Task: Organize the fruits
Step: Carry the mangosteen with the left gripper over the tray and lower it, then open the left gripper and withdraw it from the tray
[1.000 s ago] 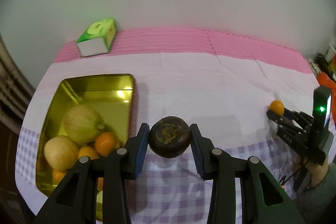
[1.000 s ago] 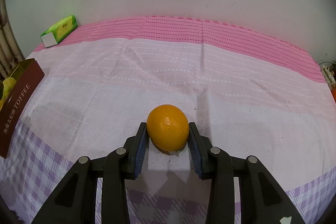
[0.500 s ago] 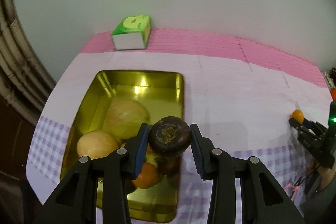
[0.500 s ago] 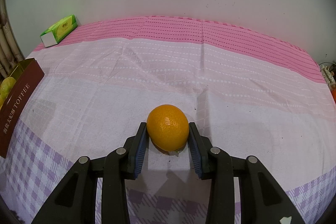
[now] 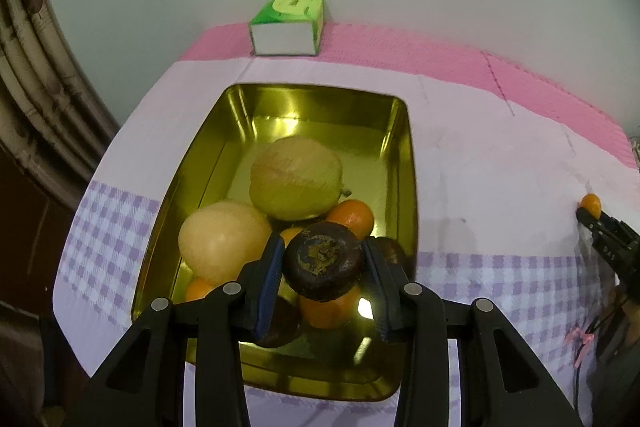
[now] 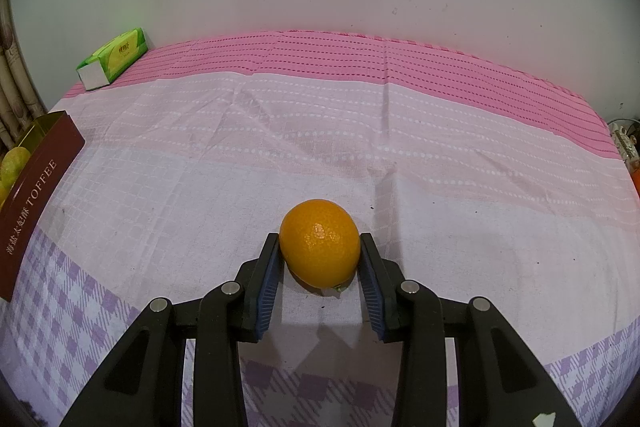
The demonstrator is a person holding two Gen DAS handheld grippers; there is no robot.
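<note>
— Jaws on the left wrist view? 
— Left gripper [image 5: 323, 269] clamps a dark round fruit [image 5: 324, 261] above the gold tin [image 5: 404, 163], over its near end.

— Right wrist view? 
— Right gripper [image 6: 320, 267] grips an orange [image 6: 319, 242] resting mid-tablecloth [image 6: 480, 187].

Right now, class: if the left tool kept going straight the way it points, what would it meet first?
Most likely the fruit piled in the gold tin: an orange sits directly beyond the dark round fruit that the left tool grips. Depth is hard to judge here.
</note>
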